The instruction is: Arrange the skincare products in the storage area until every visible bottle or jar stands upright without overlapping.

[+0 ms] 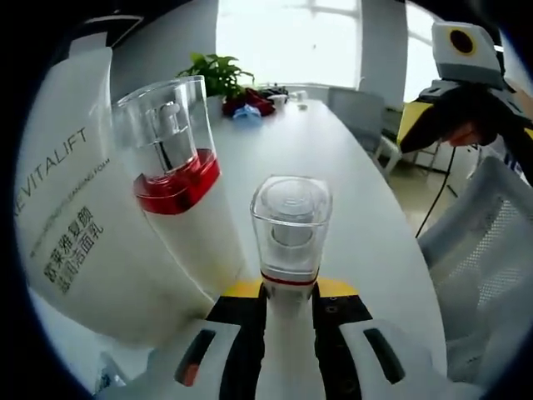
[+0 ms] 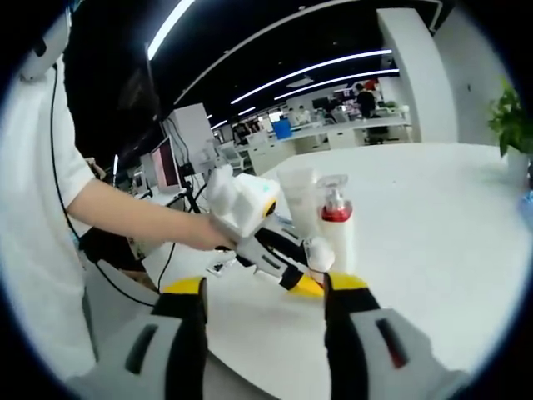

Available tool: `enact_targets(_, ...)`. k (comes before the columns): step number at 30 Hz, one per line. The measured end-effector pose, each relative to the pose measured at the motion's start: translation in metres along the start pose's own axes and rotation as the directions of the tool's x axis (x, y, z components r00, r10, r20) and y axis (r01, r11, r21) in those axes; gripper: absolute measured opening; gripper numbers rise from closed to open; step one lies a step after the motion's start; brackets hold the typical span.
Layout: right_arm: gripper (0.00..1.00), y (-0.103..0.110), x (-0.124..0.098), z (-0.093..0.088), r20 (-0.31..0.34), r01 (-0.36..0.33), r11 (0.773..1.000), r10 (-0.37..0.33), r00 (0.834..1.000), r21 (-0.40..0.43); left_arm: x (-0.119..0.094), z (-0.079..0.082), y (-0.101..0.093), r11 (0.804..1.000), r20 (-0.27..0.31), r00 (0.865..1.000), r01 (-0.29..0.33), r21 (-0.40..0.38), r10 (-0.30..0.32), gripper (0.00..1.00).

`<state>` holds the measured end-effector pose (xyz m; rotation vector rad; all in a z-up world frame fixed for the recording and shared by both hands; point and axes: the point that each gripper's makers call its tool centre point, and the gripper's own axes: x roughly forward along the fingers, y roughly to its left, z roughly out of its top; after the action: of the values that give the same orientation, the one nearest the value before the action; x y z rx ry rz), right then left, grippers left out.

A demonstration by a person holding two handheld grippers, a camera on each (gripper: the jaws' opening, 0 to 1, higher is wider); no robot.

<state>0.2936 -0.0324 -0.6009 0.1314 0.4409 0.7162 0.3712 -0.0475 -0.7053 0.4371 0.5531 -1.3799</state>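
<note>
My left gripper is shut on a slim white bottle with a clear cap and a thin red ring. Just left of it stands a white pump bottle with a clear cap and a red collar. Behind that is a big white tube printed REVITALIFT. In the right gripper view a hand holds the left gripper on the slim bottle, close beside the pump bottle and the tube. My right gripper is open and holds nothing, some way short of the bottles.
The long white table runs away toward a potted plant and small red and blue items. A mesh office chair stands at the table's right side. A person's arm reaches in from the left.
</note>
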Motion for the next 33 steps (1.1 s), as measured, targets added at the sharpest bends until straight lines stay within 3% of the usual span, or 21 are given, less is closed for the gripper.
enact_targets(21,0.58,0.002,0.000,0.001,-0.003,0.003,1.000,-0.003,1.000,-0.021,-0.011,-0.008,-0.004,1.000,-0.033,0.999,0.007,-0.011,-0.007,0.29)
enact_targets(33,0.64,0.016,0.003,-0.005,-0.034,-0.028,0.999,0.026,0.999,-0.036,-0.051,-0.015,-0.008,0.996,-0.043,0.998,-0.050,-0.073,0.047,0.43)
